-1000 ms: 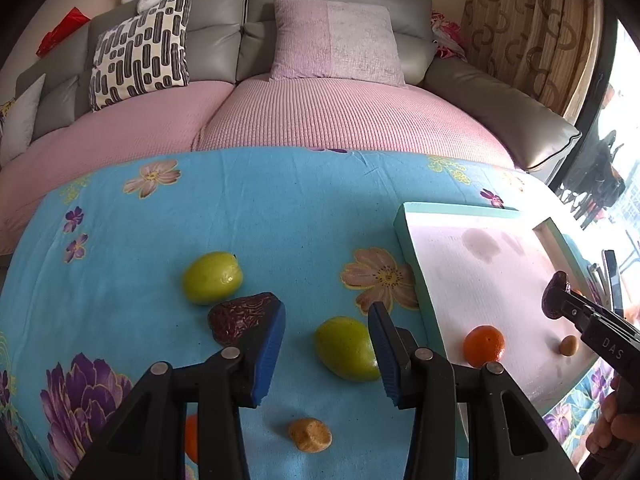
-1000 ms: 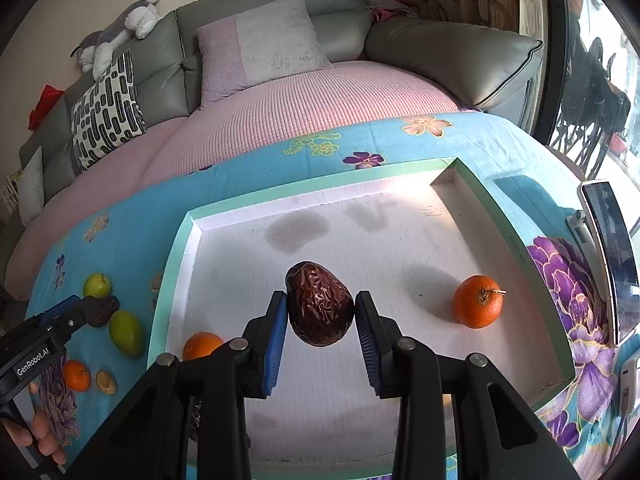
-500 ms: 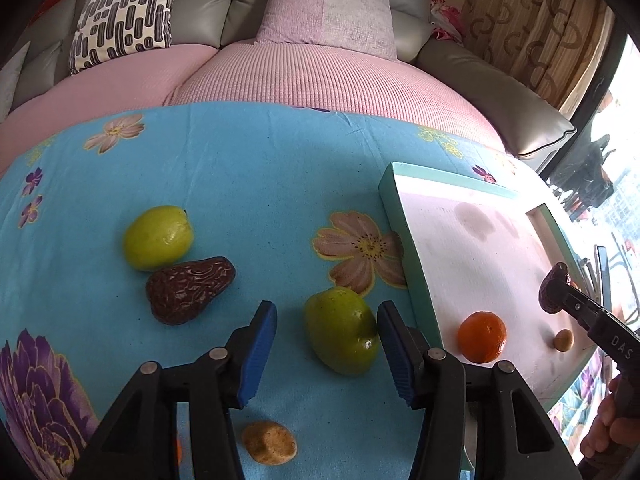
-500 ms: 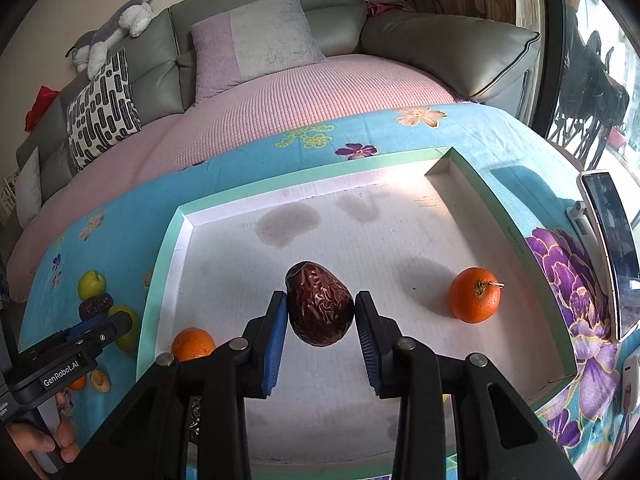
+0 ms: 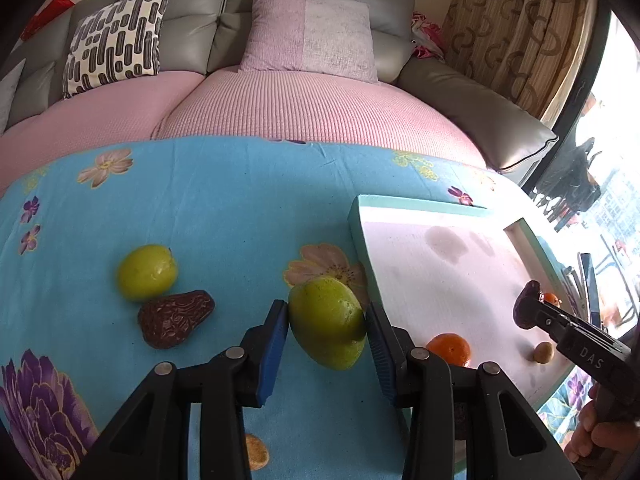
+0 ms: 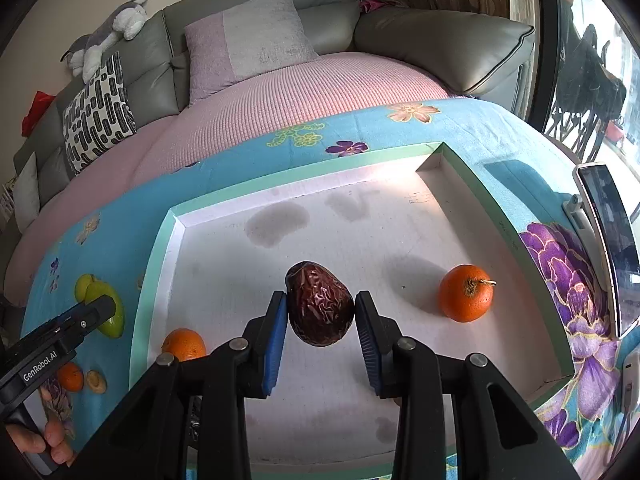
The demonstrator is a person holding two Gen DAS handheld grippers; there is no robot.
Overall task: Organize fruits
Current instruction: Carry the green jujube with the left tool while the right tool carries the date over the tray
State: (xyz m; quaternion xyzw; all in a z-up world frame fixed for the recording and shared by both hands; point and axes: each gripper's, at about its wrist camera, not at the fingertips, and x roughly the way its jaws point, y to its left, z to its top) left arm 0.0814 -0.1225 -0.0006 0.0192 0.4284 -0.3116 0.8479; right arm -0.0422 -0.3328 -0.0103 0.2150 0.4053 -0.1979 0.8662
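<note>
My left gripper [image 5: 326,306] is shut on a green pear-shaped fruit [image 5: 326,332], its blue pads pressing both sides, just left of the tray's near corner. The right wrist view shows that same fruit [image 6: 114,322] beside the left gripper's tip. My right gripper [image 6: 320,296] is shut on a dark brown wrinkled fruit [image 6: 320,306], held over the white floor of the green-rimmed tray [image 6: 300,170]. Two oranges [image 6: 466,292] [image 6: 184,344] lie in the tray. On the blue cloth sit a round green fruit [image 5: 146,274] and a second wrinkled brown fruit [image 5: 174,318].
A small brown fruit [image 5: 543,352] lies in the tray's near part. A small orange [image 6: 70,376] and a tan piece [image 6: 96,380] lie on the cloth near the left hand. A phone on a stand [image 6: 608,248] is right of the tray. A sofa with pillows runs behind.
My left gripper moved from beside the brown fruit onto the green pear-shaped fruit and shut on it. The right gripper stayed over the tray with its dark fruit.
</note>
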